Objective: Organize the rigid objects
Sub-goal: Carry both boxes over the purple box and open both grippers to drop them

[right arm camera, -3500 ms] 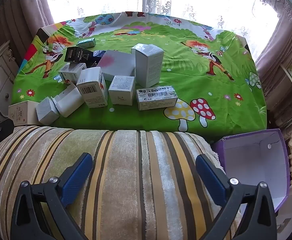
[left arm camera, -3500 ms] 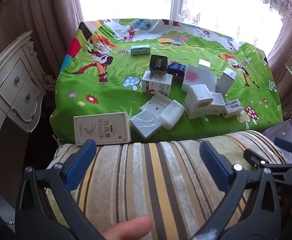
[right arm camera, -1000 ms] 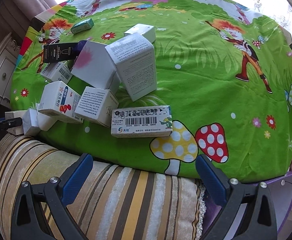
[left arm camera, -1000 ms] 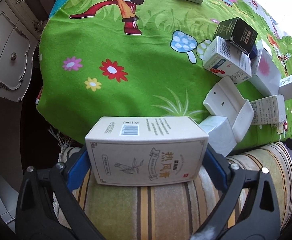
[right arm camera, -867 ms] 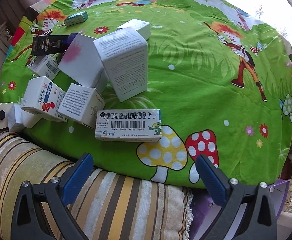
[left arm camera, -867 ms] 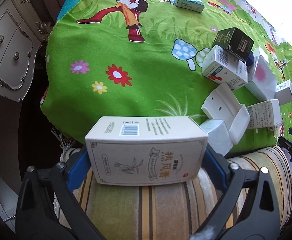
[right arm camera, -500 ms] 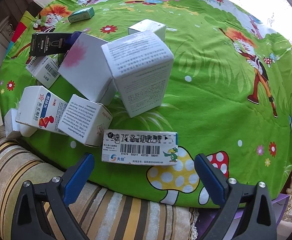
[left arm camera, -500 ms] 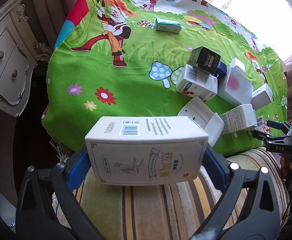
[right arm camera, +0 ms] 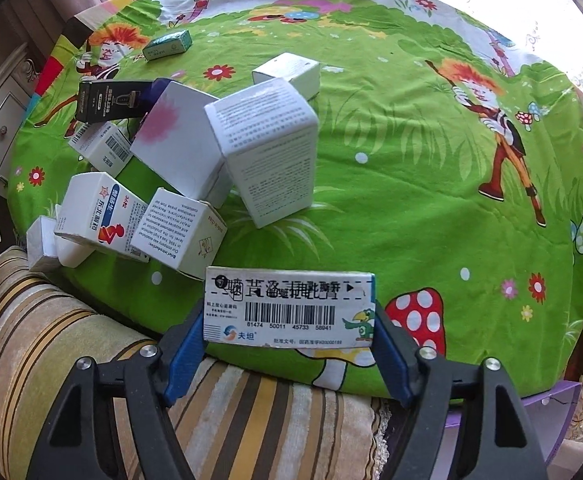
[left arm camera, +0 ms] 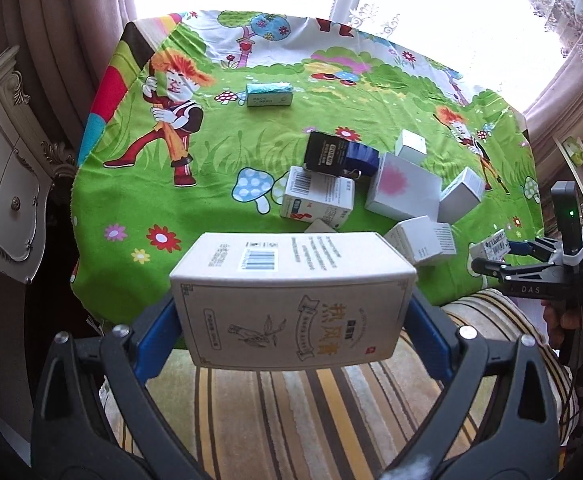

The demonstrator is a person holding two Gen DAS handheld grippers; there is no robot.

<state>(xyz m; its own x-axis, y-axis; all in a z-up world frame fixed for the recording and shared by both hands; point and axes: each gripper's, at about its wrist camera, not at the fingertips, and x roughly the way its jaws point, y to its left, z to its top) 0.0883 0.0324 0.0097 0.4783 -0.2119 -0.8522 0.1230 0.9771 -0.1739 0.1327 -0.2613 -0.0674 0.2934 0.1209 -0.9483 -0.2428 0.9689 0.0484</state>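
A beige carton with a barcode and printed characters (left arm camera: 291,280) hangs above the striped cushion (left arm camera: 291,420), held end to end by my left gripper (left arm camera: 291,320), which is shut on it. A white medicine box with a barcode and a parrot (right arm camera: 287,304) lies at the near edge of the green cartoon cloth (right arm camera: 431,200). My right gripper (right arm camera: 289,340) straddles its two short ends, its jaws closing, and the blue pads (right arm camera: 187,336) touch the box. In the left wrist view the right gripper (left arm camera: 503,256) is at the far right, held by a hand.
Several white boxes (right arm camera: 267,152) and a black one (right arm camera: 107,102) are piled on the cloth's left half. A teal box (right arm camera: 167,44) lies apart at the back. A purple bin (right arm camera: 551,404) sits below the table's right corner. A cream dresser (left arm camera: 3,184) stands to the left.
My left gripper rose and tilted up with the beige carton in it. The right gripper moved in on the parrot box and its jaws narrowed onto the box's ends.
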